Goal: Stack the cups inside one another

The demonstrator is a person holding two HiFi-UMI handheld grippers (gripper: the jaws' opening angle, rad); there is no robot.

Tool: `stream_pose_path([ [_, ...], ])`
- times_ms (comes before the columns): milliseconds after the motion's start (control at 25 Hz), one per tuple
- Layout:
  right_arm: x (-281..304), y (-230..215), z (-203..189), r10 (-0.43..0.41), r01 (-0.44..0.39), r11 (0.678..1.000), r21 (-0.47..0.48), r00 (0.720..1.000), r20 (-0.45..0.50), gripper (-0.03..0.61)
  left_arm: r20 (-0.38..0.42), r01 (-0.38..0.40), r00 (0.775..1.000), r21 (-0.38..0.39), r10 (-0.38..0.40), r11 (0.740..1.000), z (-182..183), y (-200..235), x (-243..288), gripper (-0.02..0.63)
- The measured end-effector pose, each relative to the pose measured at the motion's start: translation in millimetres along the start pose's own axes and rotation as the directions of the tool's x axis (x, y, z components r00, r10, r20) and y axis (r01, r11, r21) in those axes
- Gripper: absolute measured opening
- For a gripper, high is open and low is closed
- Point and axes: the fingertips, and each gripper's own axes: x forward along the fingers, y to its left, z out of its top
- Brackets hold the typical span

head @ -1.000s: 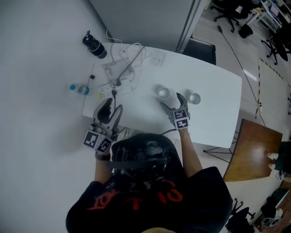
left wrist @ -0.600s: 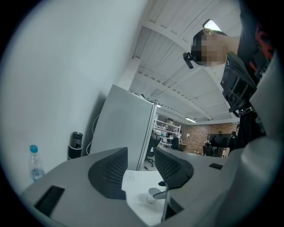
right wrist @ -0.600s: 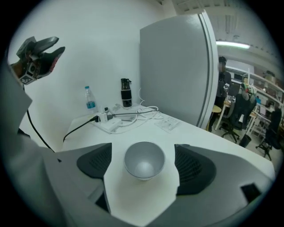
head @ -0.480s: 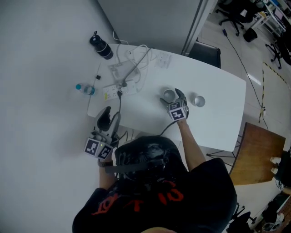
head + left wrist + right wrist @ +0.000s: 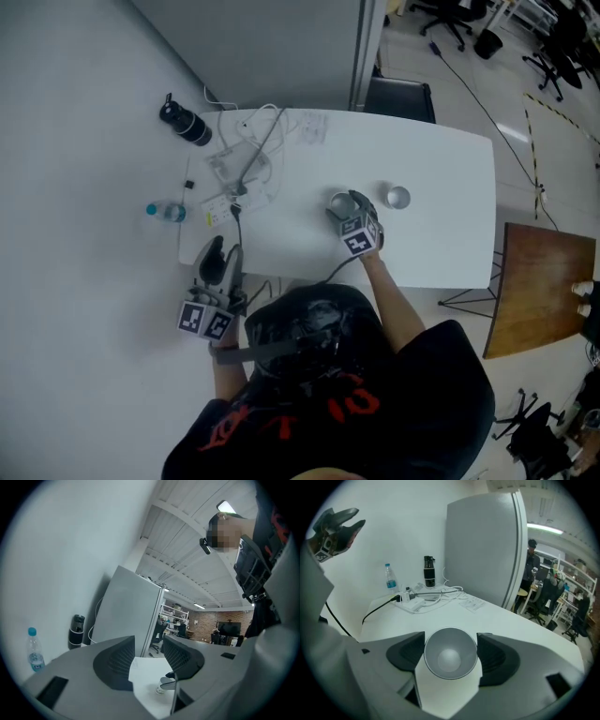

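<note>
A second ago the right gripper hung wide open just short of the two cups. Now it is lower, around the cup at the middle of the white table, and its jaws are closing. The left gripper has drawn back from the table's lower-left edge toward the lower left of the head view. Its jaws are spread with nothing between them. In the head view the right gripper's dark fingers cover much of the cup, so the contact cannot be read there. The person's head hides the table's near edge at the bottom. In the left gripper view the cup is only a small shape low in the gap, partly behind the right-hand jaw. The right gripper view looks straight down into the open mouth of the cup, which stands upright on the table exactly between the two ribbed pads. Its rim meets one pad on the left and the other on the right, with no gap showing on either side. The other cup stands alone, just to the right of the right gripper in the head view, with nothing touching it.
</note>
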Motion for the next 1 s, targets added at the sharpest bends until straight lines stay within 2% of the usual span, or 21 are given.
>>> stream_pose_path([
  [120,-28,-10,-19,-0.03,0.025,0.997,0.072,0.998,0.063,0.359,-0.031,0.074,0.997,-0.01,-0.074,0.997,-7,-13,22,0.196],
  [280,-67,-15,-36,-0.085,0.074,0.992,0.106,0.991,0.102,0.359,-0.059,0.188,0.98,-0.01,-0.188,0.982,-9,-33,53,0.196],
  [400,-94,-28,-30,-0.132,0.111,0.983,0.146,0.98,0.15,0.359,-0.072,0.258,0.964,-0.008,-0.257,0.966,-9,-50,71,0.196],
  [520,-127,-52,-8,-0.208,0.171,0.968,0.184,0.955,0.211,0.359,-0.09,0.302,0.949,-0.007,-0.301,0.953,-12,-60,79,0.196],
  [720,-180,-102,36,-0.33,0.295,0.942,0.161,0.902,0.277,0.359,-0.089,0.311,0.946,-0.021,-0.312,0.95,-16,-57,78,0.196],
  [800,-190,-118,48,-0.351,0.321,0.936,0.146,0.892,0.286,0.359,-0.08,0.302,0.949,-0.027,-0.304,0.953,-15,-51,75,0.196],
  [880,-186,-131,46,-0.356,0.333,0.934,0.13,0.896,0.265,0.359,-0.069,0.292,0.954,-0.031,-0.293,0.956,-14,-46,72,0.196],
  [1000,-164,-146,23,-0.352,0.329,0.934,0.144,0.915,0.197,0.36,-0.053,0.272,0.96,-0.032,-0.274,0.962,-11,-39,65,0.196],
])
